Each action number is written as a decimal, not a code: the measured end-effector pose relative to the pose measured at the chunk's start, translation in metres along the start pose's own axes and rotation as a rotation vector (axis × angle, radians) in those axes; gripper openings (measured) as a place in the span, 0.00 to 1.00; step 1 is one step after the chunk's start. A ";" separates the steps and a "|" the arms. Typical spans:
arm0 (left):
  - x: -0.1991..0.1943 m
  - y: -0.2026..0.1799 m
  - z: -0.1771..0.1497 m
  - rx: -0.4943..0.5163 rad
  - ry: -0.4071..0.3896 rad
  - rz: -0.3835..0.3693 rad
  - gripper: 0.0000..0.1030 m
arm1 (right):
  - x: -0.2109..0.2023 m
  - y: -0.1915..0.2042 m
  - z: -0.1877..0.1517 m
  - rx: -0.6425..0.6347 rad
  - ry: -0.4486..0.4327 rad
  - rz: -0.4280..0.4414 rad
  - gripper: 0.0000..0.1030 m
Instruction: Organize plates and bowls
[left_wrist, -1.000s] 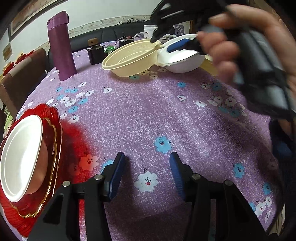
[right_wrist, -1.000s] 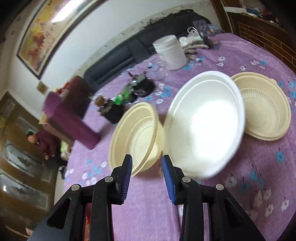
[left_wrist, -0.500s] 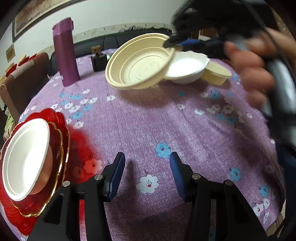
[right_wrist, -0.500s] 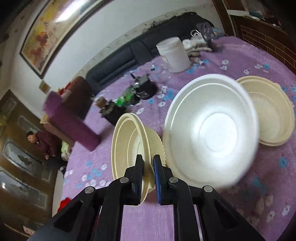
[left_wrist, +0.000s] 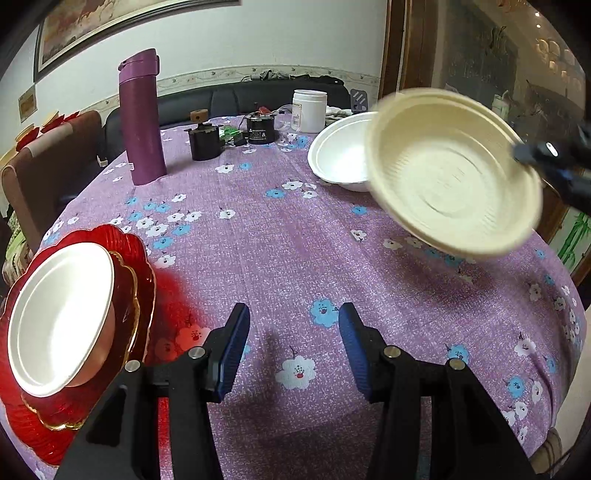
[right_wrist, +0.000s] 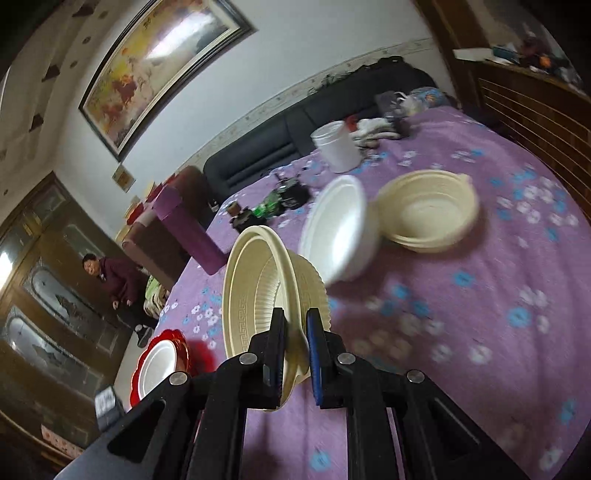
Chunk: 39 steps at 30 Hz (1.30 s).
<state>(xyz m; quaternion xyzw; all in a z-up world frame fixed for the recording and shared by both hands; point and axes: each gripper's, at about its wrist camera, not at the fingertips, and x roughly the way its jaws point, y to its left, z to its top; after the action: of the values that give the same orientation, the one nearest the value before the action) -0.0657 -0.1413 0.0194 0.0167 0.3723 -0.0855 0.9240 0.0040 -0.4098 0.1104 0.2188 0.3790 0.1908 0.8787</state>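
— What did we have closest to us?

— In the left wrist view our left gripper (left_wrist: 293, 341) hung at the bottom centre of the frame, its blue-padded jaws spread wide over the purple flowered tablecloth (left_wrist: 280, 251), gripping nothing. At the lower left a white foam bowl (left_wrist: 61, 319) sat on a stack of red gold-rimmed scalloped plates (left_wrist: 142, 280).

— And our other hand?

— In the right wrist view our right gripper (right_wrist: 295, 343) sat at the bottom centre with its jaws narrowed onto the rim of a cream ribbed plastic bowl (right_wrist: 258, 295), which we held tilted on edge, clear of the cloth. The left wrist view showed that bowl at the right of the frame, blurred.

— What lay beyond it?

— A second white foam bowl (right_wrist: 338, 229) stood mid-frame, touching or just beside another cream plastic bowl with small handles (right_wrist: 428, 210); we could not tell which. Farther back were a tall purple flask (left_wrist: 140, 118), a black device (left_wrist: 262, 129) and a white lidded jar (left_wrist: 309, 110).
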 end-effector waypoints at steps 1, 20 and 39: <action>0.000 0.000 0.000 -0.001 -0.001 0.002 0.48 | -0.007 -0.008 -0.004 0.020 0.001 -0.003 0.12; 0.006 -0.001 0.001 0.009 0.041 0.001 0.49 | 0.005 -0.063 -0.037 0.092 0.041 -0.165 0.34; 0.049 -0.037 0.056 -0.057 0.159 -0.250 0.30 | -0.006 -0.075 -0.048 0.104 0.017 -0.072 0.36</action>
<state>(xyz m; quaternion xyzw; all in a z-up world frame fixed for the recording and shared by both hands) 0.0010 -0.1898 0.0275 -0.0494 0.4459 -0.1878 0.8738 -0.0232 -0.4636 0.0453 0.2486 0.4037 0.1409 0.8691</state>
